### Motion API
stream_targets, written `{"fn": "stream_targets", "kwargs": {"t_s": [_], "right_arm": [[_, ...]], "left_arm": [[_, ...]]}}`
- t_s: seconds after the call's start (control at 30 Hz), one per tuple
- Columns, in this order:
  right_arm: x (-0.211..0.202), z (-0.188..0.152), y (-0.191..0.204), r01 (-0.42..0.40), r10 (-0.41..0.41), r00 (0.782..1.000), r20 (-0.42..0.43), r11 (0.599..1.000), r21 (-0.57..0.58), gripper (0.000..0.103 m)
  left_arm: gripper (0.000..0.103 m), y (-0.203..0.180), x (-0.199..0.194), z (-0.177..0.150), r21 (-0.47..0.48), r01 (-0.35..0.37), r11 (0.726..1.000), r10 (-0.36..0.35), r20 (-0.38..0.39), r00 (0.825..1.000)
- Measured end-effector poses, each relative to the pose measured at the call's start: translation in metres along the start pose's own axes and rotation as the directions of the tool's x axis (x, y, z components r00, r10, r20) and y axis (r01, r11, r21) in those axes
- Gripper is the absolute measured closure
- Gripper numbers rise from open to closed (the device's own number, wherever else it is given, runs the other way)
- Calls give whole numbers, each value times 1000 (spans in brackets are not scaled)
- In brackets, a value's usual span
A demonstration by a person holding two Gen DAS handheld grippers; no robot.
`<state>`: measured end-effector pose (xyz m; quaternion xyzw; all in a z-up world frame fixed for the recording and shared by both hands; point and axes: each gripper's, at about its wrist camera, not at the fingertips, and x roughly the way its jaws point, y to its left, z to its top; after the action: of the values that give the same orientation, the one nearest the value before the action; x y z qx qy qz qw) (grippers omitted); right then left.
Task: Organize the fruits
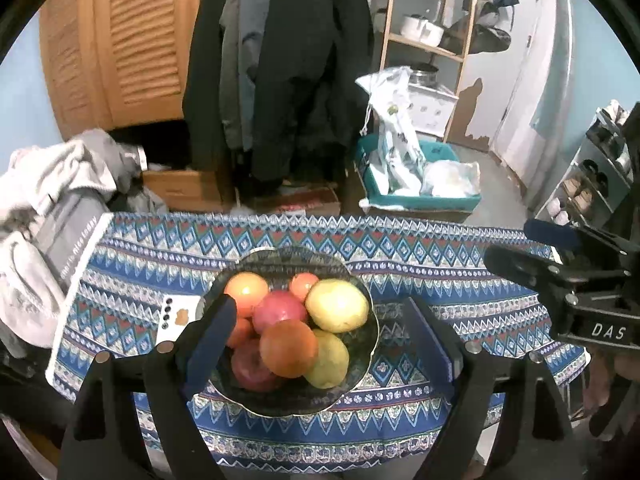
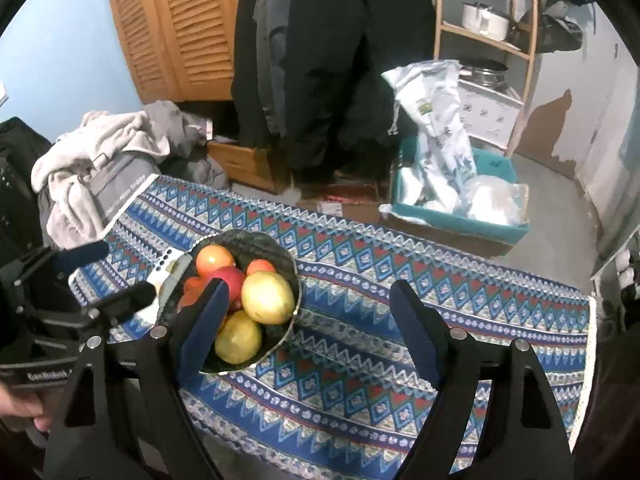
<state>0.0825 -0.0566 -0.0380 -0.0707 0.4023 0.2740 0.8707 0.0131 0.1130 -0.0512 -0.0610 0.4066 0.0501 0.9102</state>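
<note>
1. Left wrist view: the left claw [image 1: 320, 344] hangs above the dark bowl [image 1: 362, 364] with its jaws wide apart and nothing between the pads; the bowl sits at the centre of the frame on the patterned table [image 1: 460, 292].
2. Right wrist view: the right claw [image 2: 316, 320] is also spread apart and empty, over bare cloth to the right of the bowl [image 2: 286, 264]; the left claw [image 2: 100, 276] shows at the left edge.
3. The fruits are all piled in the bowl: a yellow-green fruit [image 1: 337, 306] at the upper right of the heap, an orange [image 1: 289, 348] in front, a red fruit [image 1: 280, 312] in the middle, and another orange [image 1: 246, 289] at the back left.
4. With no loose fruit visible on the table, the sorting looks done or close to it. A good finish would be lifting both claws straight clear without brushing the heap, since the top fruits could roll.
5. Hard to make out: the left finger hides the bowl's left side in both views, so the fruit count is uncertain. A white card-like item [image 1: 176, 316] beside the bowl is partly covered. The table's near edge is cut off by the claw bodies.
</note>
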Motion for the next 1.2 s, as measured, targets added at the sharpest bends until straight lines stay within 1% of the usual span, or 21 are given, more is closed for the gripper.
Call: {"fn": "stream_targets", "kwargs": {"t_s": [0.1, 0.17, 0.27, 0.37, 0.47, 0.63, 0.83, 0.97, 1.2], "right_arm": [[-12, -7, -6, 8, -8, 1000, 17, 1000, 8, 22], [-20, -11, -10, 13, -14, 999, 30, 1000, 16, 22], [-35, -16, -17, 22, -25, 998, 64, 999, 37, 21], [-43, -17, -22, 28, -31, 997, 69, 999, 39, 21], [-50, -18, -24, 51, -53, 995, 79, 998, 27, 21], [-60, -19, -31, 67, -69, 992, 106, 998, 18, 21], [-59, -24, -41, 53, -56, 994, 97, 998, 34, 21], [-54, -29, -47, 51, -55, 996, 77, 998, 47, 21], [-54, -35, -49, 49, -52, 996, 68, 998, 47, 21]], "left_arm": [[16, -8, -10, 1, 19, -7, 1000, 7, 21, 1000], [14, -12, -14, 2, 28, -3, 1000, 3, 28, 1000], [13, -18, -21, 1, 51, -11, 999, 8, 43, 999], [12, -26, -24, 1, 73, -23, 997, 19, 50, 999], [12, -31, -27, 1, 78, -19, 997, 15, 52, 999], [7, -39, -30, 3, 91, -27, 996, 20, 68, 997], [7, -47, -30, 5, 90, -28, 996, 23, 61, 998], [5, -50, -31, 6, 91, -47, 995, 40, 75, 996], [4, -53, -29, 5, 92, -46, 995, 40, 64, 997]]}}
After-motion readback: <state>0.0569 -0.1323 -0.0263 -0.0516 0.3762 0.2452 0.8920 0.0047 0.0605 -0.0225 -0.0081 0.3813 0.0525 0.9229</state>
